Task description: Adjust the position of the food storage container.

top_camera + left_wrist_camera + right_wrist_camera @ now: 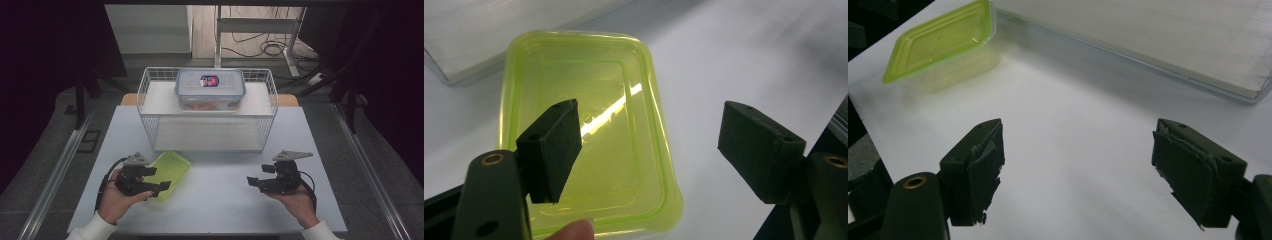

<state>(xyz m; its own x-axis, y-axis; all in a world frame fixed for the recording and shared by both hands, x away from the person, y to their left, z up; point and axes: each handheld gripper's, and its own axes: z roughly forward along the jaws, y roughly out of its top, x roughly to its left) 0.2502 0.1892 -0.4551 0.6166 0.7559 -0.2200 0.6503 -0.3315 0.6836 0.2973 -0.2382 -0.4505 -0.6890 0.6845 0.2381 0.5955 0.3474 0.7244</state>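
A translucent yellow-green food box (pixel 172 171) lies on the white table, in front of the wire rack at the left. My left gripper (pixel 156 178) hovers at its near end, open. In the left gripper view one pad (pixel 551 150) stands over the box (pixel 624 150) and the other is past the box's side, over bare table. Neither pad touches it. My right gripper (pixel 257 175) is held low over the table at the right, open with nothing between its jaws. In the right gripper view the green box (pixel 943 40) sits far off at the upper left.
A white wire rack (pixel 145 90) stands at the back of the table (pixel 225 200). On its upper shelf sits a clear box (pixel 210 87) with a blue-rimmed lid and orange contents. The rack's lower shelf edge (pixel 1198 75) runs close ahead of my right gripper (pixel 1078 130).
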